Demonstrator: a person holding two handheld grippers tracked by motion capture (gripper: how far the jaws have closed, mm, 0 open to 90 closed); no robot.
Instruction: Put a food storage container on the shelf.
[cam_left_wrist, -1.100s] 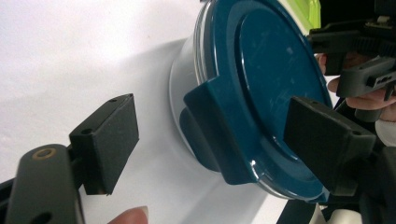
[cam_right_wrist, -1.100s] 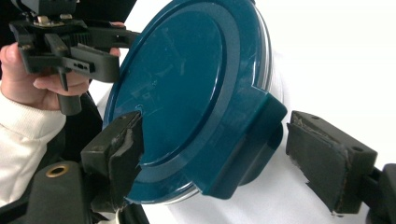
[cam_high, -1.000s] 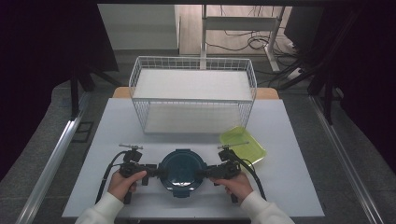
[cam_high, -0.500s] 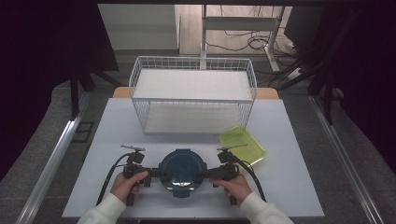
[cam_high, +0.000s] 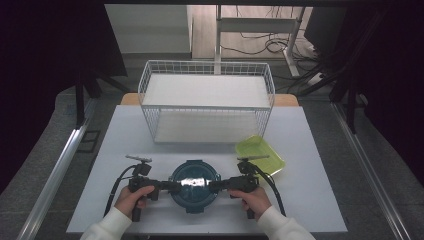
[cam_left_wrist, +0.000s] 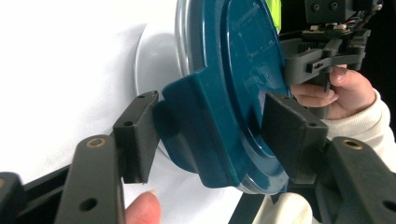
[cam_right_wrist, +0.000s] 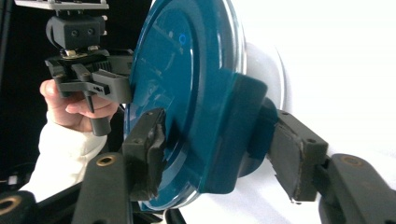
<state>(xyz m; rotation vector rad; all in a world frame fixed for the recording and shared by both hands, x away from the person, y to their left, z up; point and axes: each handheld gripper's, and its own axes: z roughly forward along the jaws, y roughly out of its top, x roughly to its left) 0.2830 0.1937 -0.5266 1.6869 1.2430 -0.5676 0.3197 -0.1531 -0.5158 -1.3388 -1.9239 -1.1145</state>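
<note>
At the bottom of the high view, two hands in white sleeves came in from the lower edge, each holding a gripper, with the round container with a dark teal lid lying between them at the lower centre of the frame on the white counter. The left gripper sat at the container's left edge, and in the left gripper view its jaws had just been closing on the teal latch tab at the lid's rim: the left pad lay against one side of the tab and the right pad against the lid's top face, so the gripper was grasping the lid's latch. The right gripper sat at the container's right edge; in the right gripper view its jaws had likewise just been closing, with the opposite latch tab between the pads and both pads lying on it, clamped on that tab. Just past the right gripper, toward the right of centre in the high view, lay a yellow-green tray. Farther back, at the centre of the frame, stood a white wire basket, its front side near the tray's far corner.
</note>
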